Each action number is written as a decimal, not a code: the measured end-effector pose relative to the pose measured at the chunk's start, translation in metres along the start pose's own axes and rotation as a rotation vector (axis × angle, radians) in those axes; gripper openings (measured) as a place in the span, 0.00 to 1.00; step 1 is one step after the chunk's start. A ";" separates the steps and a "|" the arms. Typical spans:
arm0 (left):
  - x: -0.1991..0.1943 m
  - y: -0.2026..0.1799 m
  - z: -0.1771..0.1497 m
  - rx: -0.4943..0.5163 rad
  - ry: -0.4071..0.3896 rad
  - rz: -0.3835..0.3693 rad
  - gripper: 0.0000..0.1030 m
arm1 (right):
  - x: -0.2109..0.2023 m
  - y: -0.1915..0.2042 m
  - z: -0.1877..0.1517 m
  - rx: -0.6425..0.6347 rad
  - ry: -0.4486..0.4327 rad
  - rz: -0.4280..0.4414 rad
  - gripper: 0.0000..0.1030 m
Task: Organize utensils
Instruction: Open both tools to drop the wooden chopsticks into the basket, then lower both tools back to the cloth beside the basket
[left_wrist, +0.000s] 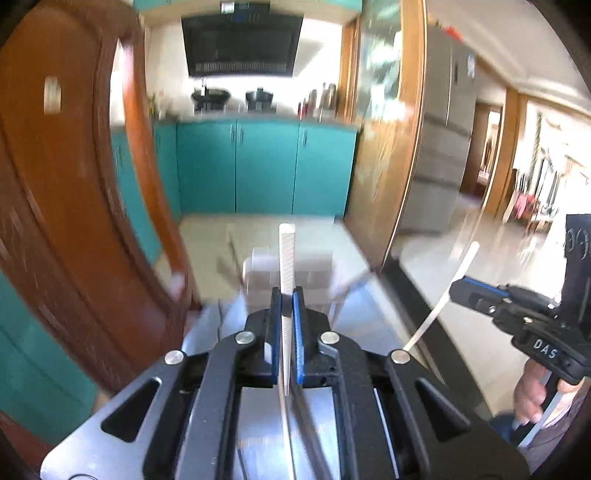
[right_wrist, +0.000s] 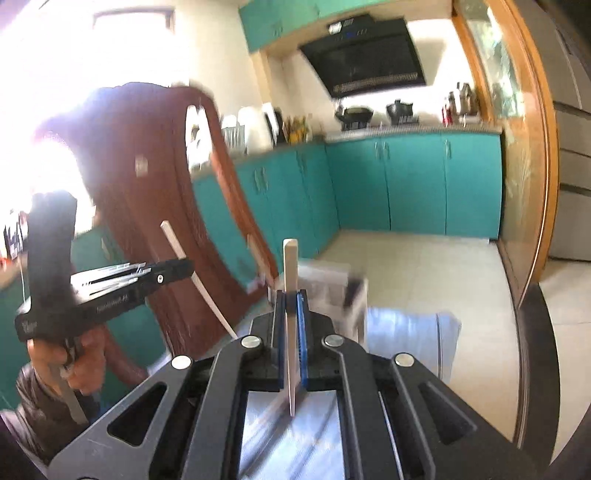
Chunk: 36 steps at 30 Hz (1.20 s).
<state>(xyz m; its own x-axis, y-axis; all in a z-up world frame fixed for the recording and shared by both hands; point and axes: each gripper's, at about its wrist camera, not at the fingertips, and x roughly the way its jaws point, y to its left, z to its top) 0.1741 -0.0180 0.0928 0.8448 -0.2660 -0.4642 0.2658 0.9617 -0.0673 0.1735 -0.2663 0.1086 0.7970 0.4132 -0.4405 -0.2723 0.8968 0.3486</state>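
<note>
My left gripper (left_wrist: 287, 295) is shut on a white-handled utensil (left_wrist: 286, 258) that stands upright, handle up, its metal part running down between the jaws. My right gripper (right_wrist: 291, 295) is shut on a second white-handled utensil (right_wrist: 290, 266), also upright. Each gripper shows in the other's view: the right one (left_wrist: 458, 288) with its tilted utensil (left_wrist: 448, 291), the left one (right_wrist: 186, 266) with its utensil (right_wrist: 192, 273). Both are held in the air above a blurred white holder (left_wrist: 288, 275), also in the right wrist view (right_wrist: 328, 284).
A brown wooden chair back (left_wrist: 74, 206) rises at the left. Teal kitchen cabinets (left_wrist: 258, 166) and a stove with pots stand behind. A glass sliding door with a wooden frame (left_wrist: 402, 147) is at the right. A shiny surface (right_wrist: 406, 332) lies below the grippers.
</note>
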 end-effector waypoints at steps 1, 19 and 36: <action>-0.001 0.000 0.011 -0.004 -0.022 0.003 0.07 | -0.001 -0.001 0.017 0.017 -0.046 0.004 0.06; 0.109 0.030 0.028 -0.126 -0.036 0.158 0.07 | 0.089 -0.039 0.025 0.109 -0.139 -0.262 0.07; 0.081 0.029 -0.006 -0.075 -0.060 0.140 0.08 | 0.026 0.008 -0.013 -0.092 -0.233 -0.098 0.08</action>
<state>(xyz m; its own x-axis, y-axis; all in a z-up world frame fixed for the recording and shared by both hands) 0.2476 -0.0109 0.0474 0.8982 -0.1300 -0.4199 0.1099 0.9913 -0.0720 0.1847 -0.2467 0.0891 0.9217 0.2854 -0.2627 -0.2267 0.9459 0.2323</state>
